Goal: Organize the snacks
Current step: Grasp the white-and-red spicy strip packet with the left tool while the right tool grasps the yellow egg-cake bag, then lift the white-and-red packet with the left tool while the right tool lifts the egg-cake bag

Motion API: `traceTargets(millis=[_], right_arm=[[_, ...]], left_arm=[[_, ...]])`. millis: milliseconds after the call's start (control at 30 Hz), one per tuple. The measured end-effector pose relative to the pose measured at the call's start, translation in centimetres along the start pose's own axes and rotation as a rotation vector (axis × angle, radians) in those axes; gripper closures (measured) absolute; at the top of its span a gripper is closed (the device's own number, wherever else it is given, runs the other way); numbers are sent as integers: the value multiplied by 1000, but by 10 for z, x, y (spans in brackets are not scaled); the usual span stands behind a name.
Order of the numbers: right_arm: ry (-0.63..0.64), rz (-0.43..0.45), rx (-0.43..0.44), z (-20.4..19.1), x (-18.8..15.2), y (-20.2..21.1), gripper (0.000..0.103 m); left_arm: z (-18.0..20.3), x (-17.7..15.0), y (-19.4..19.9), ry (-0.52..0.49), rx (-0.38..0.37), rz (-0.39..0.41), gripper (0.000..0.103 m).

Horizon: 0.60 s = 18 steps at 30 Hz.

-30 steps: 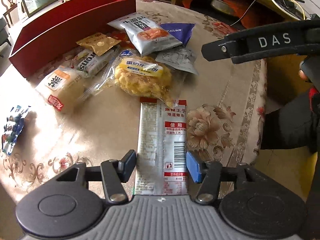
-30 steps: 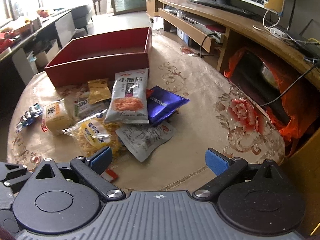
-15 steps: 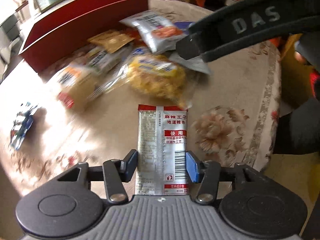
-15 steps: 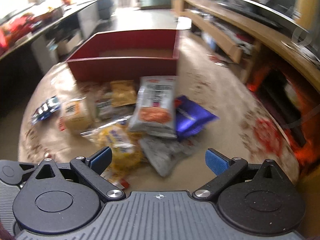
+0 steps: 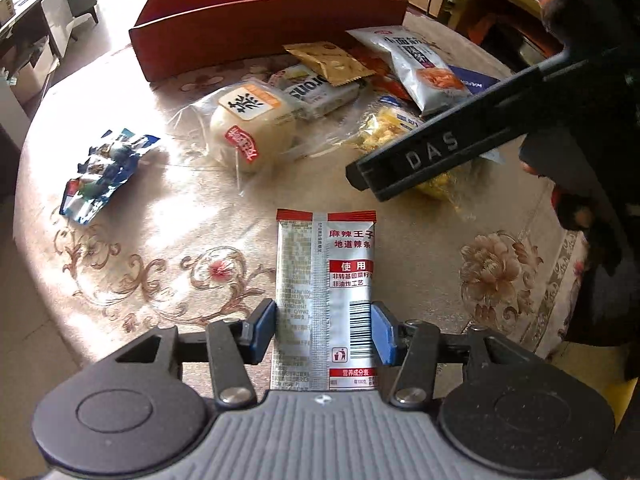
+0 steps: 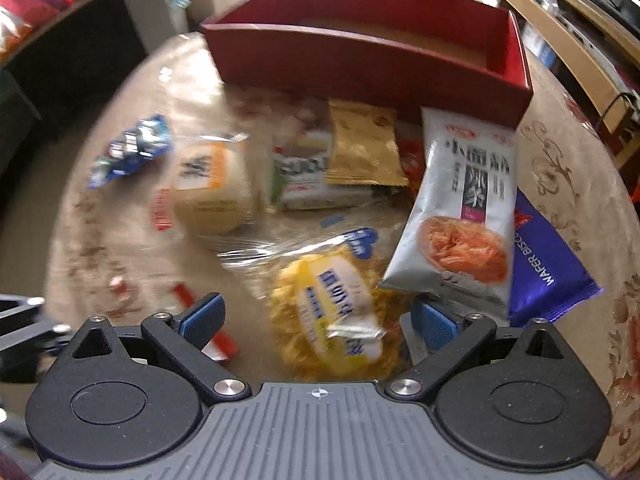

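left gripper (image 5: 323, 330): clamped on spicy strip packet (image 5: 325, 280), near side of red box (image 5: 256, 40)
right gripper (image 6: 318, 318): spread wide over yellow pastry bag (image 6: 336, 304)
step: pickup
next: close, carry to box

A floral tablecloth (image 5: 168, 272) covered the round table. Behind it ran a long wooden shelf (image 6: 560, 32) with a cable (image 6: 618, 100) hanging at its edge, while a dark cabinet (image 6: 80, 40) stood to the left.
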State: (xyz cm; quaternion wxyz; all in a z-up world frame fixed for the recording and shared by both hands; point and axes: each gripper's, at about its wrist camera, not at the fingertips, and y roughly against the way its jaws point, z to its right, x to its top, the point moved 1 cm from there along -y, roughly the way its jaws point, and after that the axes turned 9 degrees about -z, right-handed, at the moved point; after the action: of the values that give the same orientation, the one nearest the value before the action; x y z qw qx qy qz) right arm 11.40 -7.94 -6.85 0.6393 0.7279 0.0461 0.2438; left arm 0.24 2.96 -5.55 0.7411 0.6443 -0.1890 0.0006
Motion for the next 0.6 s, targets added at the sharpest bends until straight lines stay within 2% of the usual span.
traceTargets(millis=[67, 133, 200, 267, 333, 433, 500, 600], right_arm=[[0, -11, 10, -2, -4, 1, 4], [-15, -28, 66, -3, -13, 7, 10], [-44, -46, 139, -3, -29, 18, 22], [-65, -47, 192, -1, -41, 25, 24], [-98, -45, 181, 2, -43, 27, 18], [-140, -37, 147, 6, -33, 23, 17], [-104, -22, 110, 1, -23, 18, 11], [-79, -60, 66, -4, -18, 2, 10]], left_arm=[[-3, -2, 0, 6, -1, 1, 53], [-4, -5, 2, 12, -1, 0, 53], [-5, -7, 3, 14, -2, 0, 52], [-5, -6, 2, 14, -1, 0, 51], [-4, -5, 2, 12, 2, -2, 49], [-2, -4, 1, 11, 10, -3, 46], [0, -3, 0, -2, 31, 8, 42], [2, 3, -7, -10, 64, 13, 35]])
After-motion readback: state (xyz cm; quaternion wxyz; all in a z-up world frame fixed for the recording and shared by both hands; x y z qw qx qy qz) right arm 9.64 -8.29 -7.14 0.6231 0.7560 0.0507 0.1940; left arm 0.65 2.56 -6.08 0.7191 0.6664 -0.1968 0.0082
